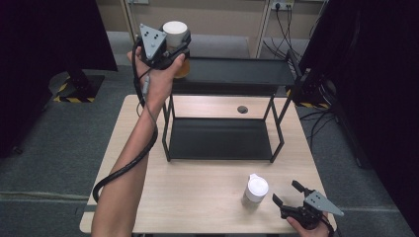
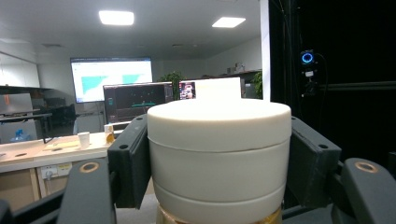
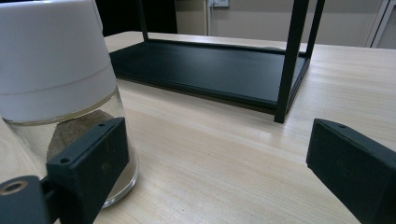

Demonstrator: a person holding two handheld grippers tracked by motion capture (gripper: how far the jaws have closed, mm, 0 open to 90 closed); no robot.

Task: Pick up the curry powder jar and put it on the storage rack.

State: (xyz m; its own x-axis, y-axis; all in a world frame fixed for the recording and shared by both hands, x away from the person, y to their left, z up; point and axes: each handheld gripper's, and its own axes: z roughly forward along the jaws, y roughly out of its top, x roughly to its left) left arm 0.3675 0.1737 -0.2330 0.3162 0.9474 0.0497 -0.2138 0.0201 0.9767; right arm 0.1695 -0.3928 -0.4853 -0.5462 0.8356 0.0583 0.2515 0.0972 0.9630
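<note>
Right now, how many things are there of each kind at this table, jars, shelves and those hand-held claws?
Jars with white lids: 2, one clamped in the left gripper above the rack, one standing on the table.
Black two-tier rack: 1.
Grippers: 2, counting the open right gripper.
Total: 5.

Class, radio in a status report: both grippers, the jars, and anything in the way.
Left hand-held gripper shut on white-lidded jar, raised by the rack's top shelf. Right hand-held gripper open beside second jar on table. Nothing in the way.
</note>
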